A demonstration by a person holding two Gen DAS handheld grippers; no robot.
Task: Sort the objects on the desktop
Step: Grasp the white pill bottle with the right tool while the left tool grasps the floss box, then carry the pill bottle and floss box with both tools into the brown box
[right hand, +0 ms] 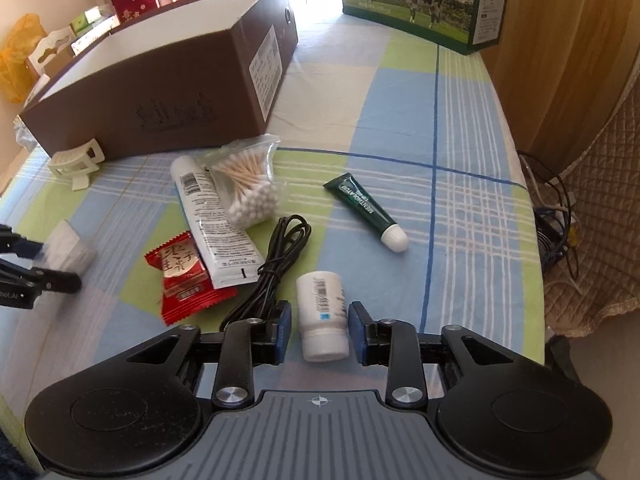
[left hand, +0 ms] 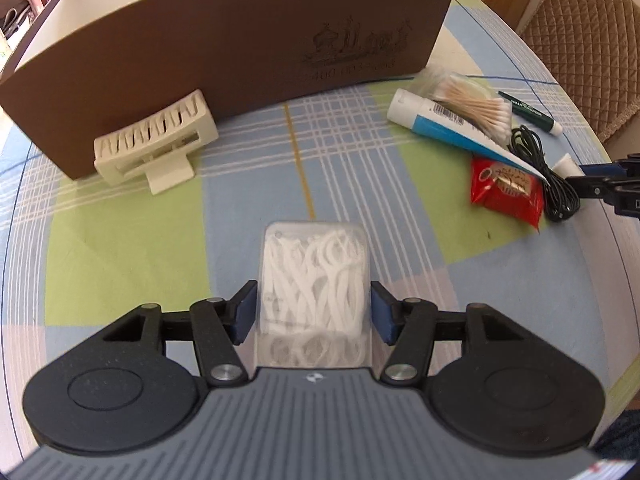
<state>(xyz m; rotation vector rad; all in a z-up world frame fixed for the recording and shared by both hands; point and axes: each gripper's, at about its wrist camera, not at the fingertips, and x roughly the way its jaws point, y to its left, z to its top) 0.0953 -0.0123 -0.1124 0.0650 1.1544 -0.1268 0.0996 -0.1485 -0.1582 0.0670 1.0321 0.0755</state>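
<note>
both grippers are down at the checked tablecloth (left hand: 160, 208) and each has a thing between its fingers. the left gripper (left hand: 313, 312) straddles a clear floss pick box (left hand: 316, 280) lying flat, its blue pads set close on either side; whether they already press the box i cannot tell, as a thin gap seems to show on each side. the right gripper (right hand: 319, 330) frames a small white pill bottle (right hand: 322, 316) lying on its side, cap toward the tool, with the pads narrow but apparently not yet touching. this looks like the grasping step of the sorting, two picks under way at once. the big brown box (left hand: 200, 40) stands open at the far side, a likely home for things. left on the cloth are the cotton swab bag (right hand: 248, 184), a white tube (right hand: 208, 216), a red candy packet (right hand: 186, 280), a black cable (right hand: 276, 256), a green tube (right hand: 366, 204) and a cream hair clip (left hand: 156, 146) by the box's near wall. next, each tool needs to squeeze firmly, lift straight, and clear the cable lying just beside the bottle.
</note>
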